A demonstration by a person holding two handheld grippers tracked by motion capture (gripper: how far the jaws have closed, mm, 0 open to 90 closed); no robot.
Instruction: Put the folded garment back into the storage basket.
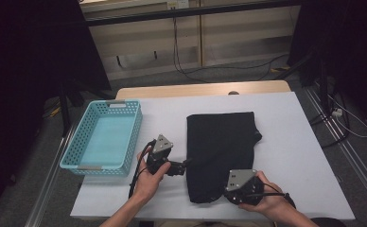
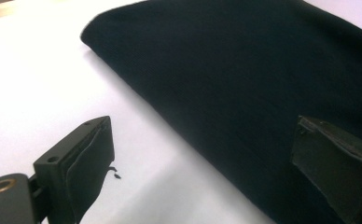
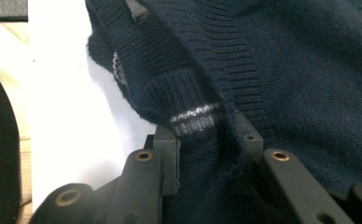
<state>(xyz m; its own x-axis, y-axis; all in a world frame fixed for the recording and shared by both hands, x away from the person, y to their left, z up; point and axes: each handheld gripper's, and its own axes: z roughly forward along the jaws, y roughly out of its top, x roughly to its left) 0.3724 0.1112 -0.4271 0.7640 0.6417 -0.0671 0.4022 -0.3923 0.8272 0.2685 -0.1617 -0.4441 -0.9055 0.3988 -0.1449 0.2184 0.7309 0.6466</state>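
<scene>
Right claw (image 3: 207, 144): clamped on the near hem of the folded dark sweater (image 1: 222, 151), knit bunched between the two pads at a ribbed cuff with a pale stripe (image 3: 195, 114). In the high view this claw (image 1: 229, 189) sits at the garment's near edge, held in the person's right hand (image 1: 266, 201).

Left claw (image 2: 202, 163): jaws apart, nothing between them; one jaw over bare worktop (image 2: 39, 93), the other over the sweater's left edge. In the high view it (image 1: 184, 165) points at that edge from just beside it.

Sweater: folded into an upright rectangle, flat on the white worktop (image 1: 290, 142), middle of the surface, right of the turquoise basket (image 1: 103, 137), apart from it.

Step in hand, as judged: securing both grips on the near part before lifting or folding.

Handling note: bring the left claw onto the edge so it catches all the layers, close firmly, then move both hands together, level, so the fold holds and the cuff does not slip free.
</scene>
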